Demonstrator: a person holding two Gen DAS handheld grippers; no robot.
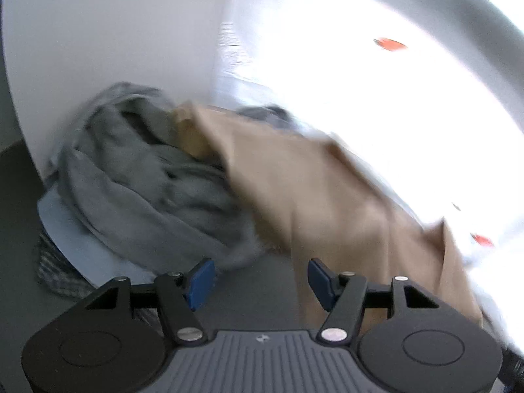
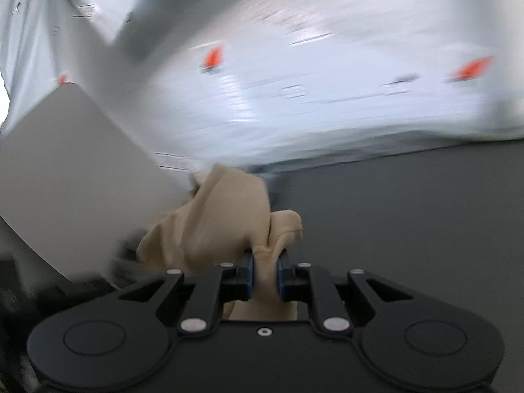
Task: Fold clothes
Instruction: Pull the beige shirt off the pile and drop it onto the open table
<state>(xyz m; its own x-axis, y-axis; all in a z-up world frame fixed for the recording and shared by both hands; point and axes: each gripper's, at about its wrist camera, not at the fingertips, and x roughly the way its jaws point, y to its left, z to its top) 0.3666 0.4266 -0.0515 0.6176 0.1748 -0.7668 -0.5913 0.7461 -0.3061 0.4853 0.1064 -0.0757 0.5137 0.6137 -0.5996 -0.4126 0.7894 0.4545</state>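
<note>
right gripper point(image 2: 264, 270) sits nearest, its blue pads pinched together on a bunched fold of the tan soft cloth garment point(image 2: 209, 229), which rises in a lump just ahead of the pads and trails off to the left over the dark grey bench point(image 2: 409, 213). left gripper point(image 1: 259, 283) hangs with its pads apart and nothing between them; the same tan garment point(image 1: 327, 203) stretches past its right pad, whether touching or just beside it the blur hides. beyond lies a crumpled grey knit garment point(image 1: 147, 190) heaped on a pale blue flat sheet point(image 1: 65, 222), against a white panel point(image 1: 114, 32). judged from this, the step in hand is pulling the tan garment clear of the pile to lay it flat. the next move likely calls for the free left gripper to take a second edge or corner so the cloth can be spread.
</note>
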